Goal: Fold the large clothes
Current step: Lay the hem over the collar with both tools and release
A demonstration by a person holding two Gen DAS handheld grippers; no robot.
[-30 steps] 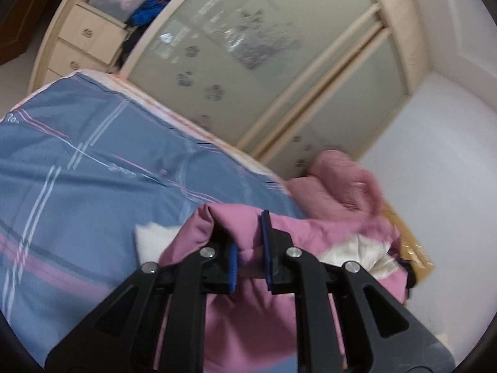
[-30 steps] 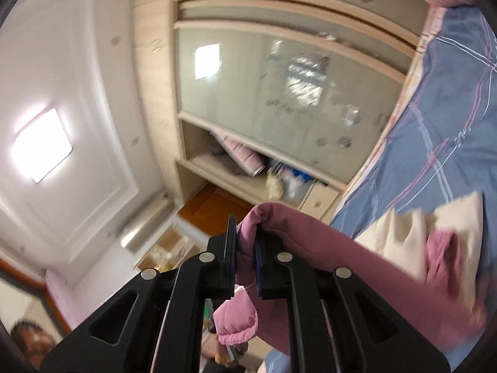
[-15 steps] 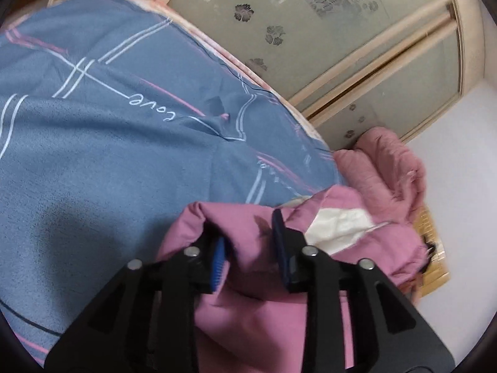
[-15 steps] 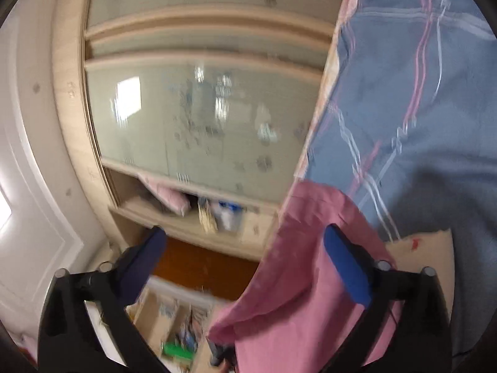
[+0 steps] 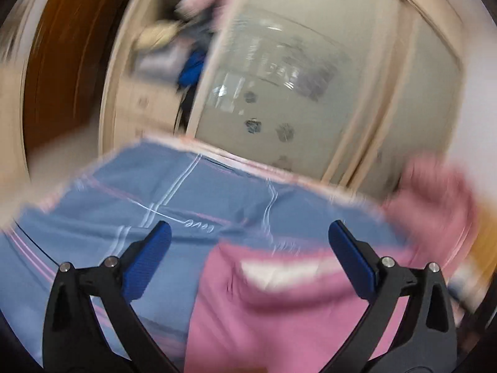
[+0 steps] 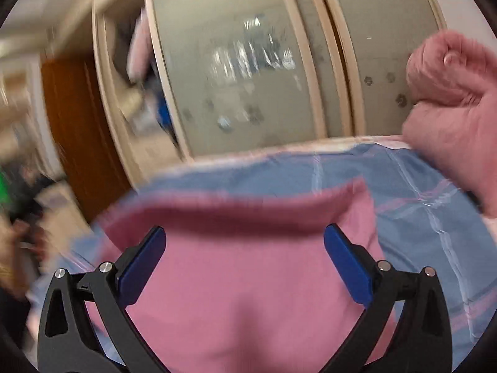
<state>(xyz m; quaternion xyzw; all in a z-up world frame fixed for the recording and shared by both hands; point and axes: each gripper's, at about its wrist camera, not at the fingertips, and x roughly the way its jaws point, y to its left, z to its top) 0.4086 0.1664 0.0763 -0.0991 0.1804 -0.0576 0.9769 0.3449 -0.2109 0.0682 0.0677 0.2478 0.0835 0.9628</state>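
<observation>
On the bed (image 6: 435, 217), both grippers' fingers (image 5: 146, 261) (just opened wide, gripping nothing) should regrasp the pink garment (image 6: 242, 295) at its outer edges, keeping the fold flat.

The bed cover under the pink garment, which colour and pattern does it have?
The bed cover is blue with thin white and pink check lines, clearest in the left wrist view.

The left tongs (image 5: 248, 239) and right tongs (image 6: 245, 242) look alike: matte black angular arms with triangular cut-outs, silver round screws at the joints, and flat, ribbed blue pads (image 5: 146, 261) lining each finger.
</observation>
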